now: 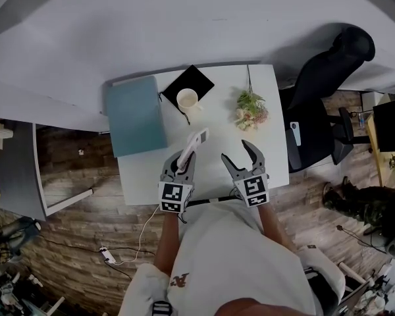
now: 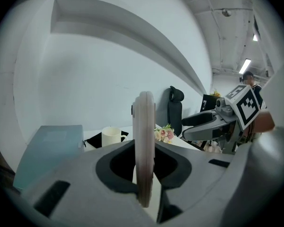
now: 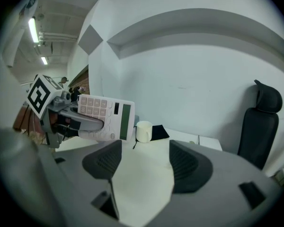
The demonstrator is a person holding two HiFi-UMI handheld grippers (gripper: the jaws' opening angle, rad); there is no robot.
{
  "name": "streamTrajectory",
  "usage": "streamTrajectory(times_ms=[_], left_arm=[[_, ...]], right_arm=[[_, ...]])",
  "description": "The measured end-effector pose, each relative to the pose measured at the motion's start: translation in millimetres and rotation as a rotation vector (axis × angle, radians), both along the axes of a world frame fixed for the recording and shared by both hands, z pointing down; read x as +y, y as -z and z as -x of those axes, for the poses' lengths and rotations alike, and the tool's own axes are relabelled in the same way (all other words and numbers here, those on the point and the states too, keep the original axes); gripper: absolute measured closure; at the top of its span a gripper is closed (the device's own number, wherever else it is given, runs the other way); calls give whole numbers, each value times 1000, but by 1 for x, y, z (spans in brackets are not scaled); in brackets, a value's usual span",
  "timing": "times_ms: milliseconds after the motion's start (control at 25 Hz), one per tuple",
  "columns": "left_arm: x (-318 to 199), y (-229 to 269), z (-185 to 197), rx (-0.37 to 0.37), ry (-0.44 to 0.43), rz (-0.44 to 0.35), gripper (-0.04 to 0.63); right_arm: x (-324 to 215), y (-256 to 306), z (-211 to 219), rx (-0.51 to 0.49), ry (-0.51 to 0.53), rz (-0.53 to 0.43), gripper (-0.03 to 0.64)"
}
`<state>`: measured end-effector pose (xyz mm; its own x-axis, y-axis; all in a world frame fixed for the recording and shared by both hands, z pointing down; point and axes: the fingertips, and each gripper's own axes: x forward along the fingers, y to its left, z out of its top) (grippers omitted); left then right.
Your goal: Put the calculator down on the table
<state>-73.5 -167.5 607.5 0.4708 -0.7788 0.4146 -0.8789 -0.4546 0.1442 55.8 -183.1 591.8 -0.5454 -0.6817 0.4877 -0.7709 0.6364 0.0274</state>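
Left gripper (image 1: 183,160): jaws clamped on the calculator (image 1: 194,145), one pad on each flat face. Only the key end is in the grip. The display end sticks out past the jaw tips.

Calculator long axis: runs straight on along the gripper's pointing line, away from the person. It is held on edge. The left gripper view shows only its thin rim, upright between the jaws, and the key face is turned toward the right gripper (image 1: 235,151).

Height: the right gripper view shows the calculator clear of the table (image 1: 217,120), with nothing touching it but the jaws.

Right gripper: just to the right of the left one, jaws apart, only bare table between them. It is not involved, so the left hand alone carries the job.

Landing spot: bare table lies directly under and just ahead of the left jaw tips.
- Mug (image 1: 187,99) is farther ahead, on a black cloth (image 1: 199,79).
- Book (image 1: 135,115) is ahead and to the left.
- Flowers (image 1: 251,108) are ahead and to the right, nearer the right gripper.

Judgement: the move is downward, with a roll of the wrist if the calculator should lie face-flat. The free display end would likely touch the table first.
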Motion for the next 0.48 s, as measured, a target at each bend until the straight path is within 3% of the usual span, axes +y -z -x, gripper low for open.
streamTrajectory(times_ms=[480], left_arm=[[10,-32,-10,36,-26,77,533]], right_arm=[[13,-29,1,28,12,55,302]])
